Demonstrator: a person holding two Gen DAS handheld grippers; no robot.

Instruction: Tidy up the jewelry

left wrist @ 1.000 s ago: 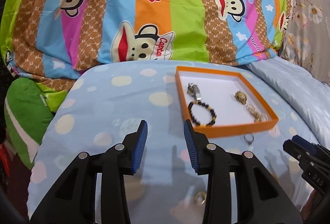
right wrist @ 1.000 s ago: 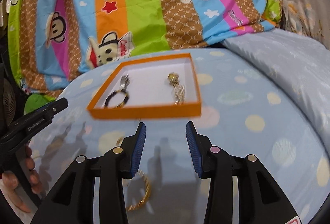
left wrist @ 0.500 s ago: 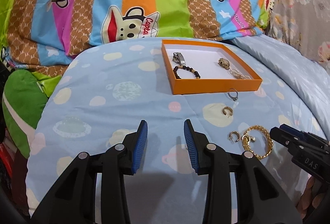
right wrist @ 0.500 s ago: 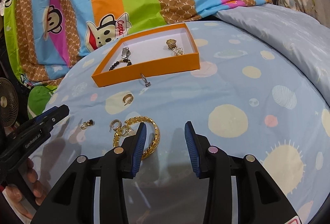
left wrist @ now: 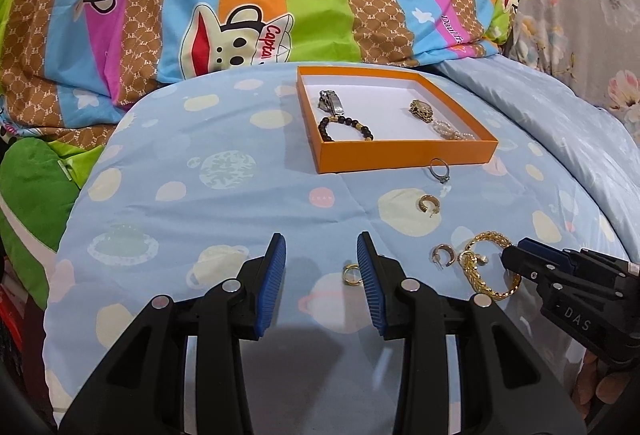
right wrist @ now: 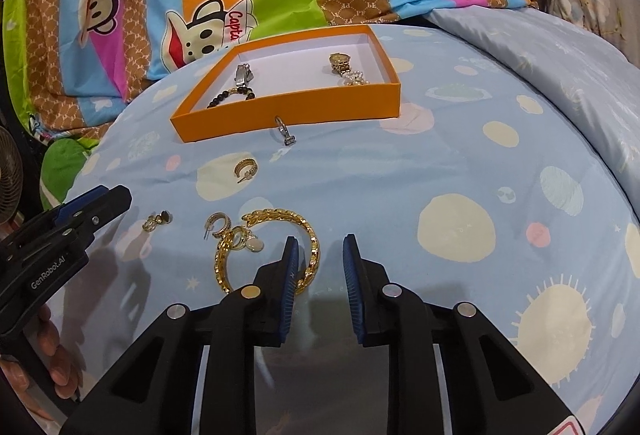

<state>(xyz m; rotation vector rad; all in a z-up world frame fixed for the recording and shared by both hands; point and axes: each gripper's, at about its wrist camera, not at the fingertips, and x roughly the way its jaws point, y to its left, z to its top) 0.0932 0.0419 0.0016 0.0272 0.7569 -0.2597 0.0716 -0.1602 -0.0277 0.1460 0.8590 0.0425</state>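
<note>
Both tongs hang spread over the blue bedspread (left wrist: 224, 171), gripping nothing. A small gold earring (left wrist: 351, 272) lies just inside the left gripper (left wrist: 321, 271)'s right finger. The gold chain bracelet (right wrist: 267, 249) curls beside the right gripper (right wrist: 320, 269)'s left finger. The orange tray (right wrist: 288, 113), holding a beaded bracelet (left wrist: 345, 127), sits well ahead.

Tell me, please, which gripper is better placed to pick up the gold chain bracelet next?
The right gripper. It is open, and its left finger already overlaps the gold chain bracelet in its own view. The left gripper, also open, sits over a small gold ring, with the bracelet off to its right.
</note>
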